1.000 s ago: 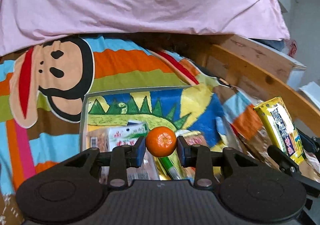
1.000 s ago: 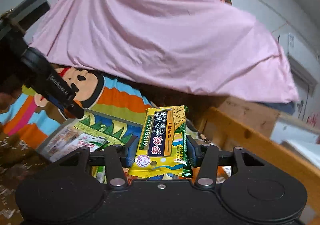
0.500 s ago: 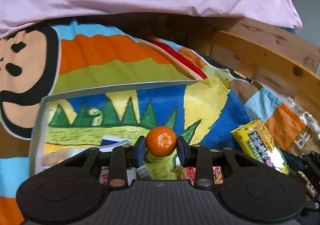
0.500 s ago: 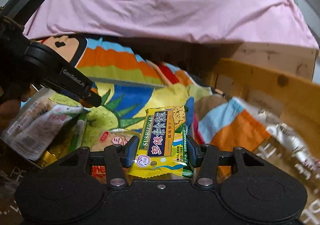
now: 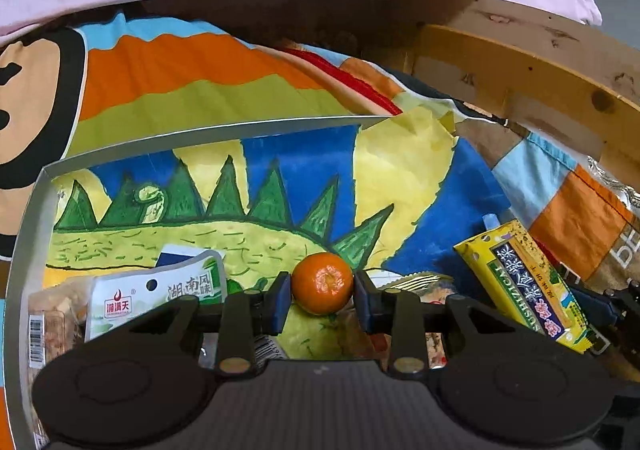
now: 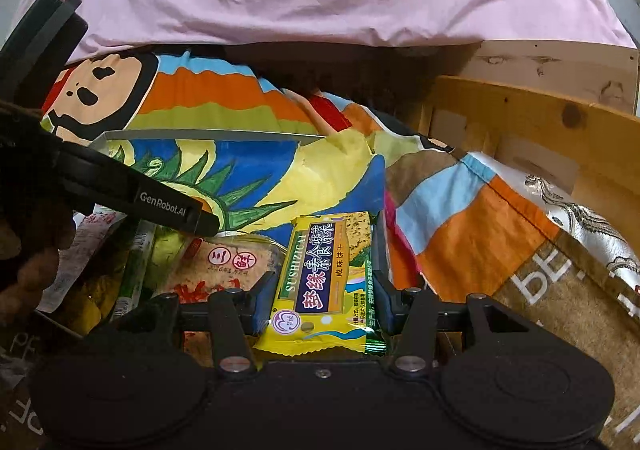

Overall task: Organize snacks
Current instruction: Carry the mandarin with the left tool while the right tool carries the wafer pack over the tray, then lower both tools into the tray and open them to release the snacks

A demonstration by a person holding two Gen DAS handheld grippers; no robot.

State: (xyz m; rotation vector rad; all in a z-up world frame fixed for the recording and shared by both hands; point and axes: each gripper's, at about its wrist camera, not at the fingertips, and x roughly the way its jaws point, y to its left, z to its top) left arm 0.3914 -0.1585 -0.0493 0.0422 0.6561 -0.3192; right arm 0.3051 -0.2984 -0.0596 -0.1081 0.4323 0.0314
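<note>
Carrying both items over the tray [image 5: 200, 133], the left gripper [image 5: 322, 298] pinches a small mandarin [image 5: 322, 282] above the painted lining, near the white packet [image 5: 160, 298] at the near left. The right gripper [image 6: 325, 304] clamps a yellow Sushizicai biscuit pack [image 6: 320, 282] over the tray's right side, just beside a red-printed snack bag [image 6: 216, 274]. Judging by this, placement is in hand; next each should lower into a bare spot and let go, the mandarin gently since it may roll.

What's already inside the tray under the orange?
Inside the tray: a white and green packet, a clear bag beside it, and a red-lettered packet. The left tool, shut on the orange, covers the rest.
</note>
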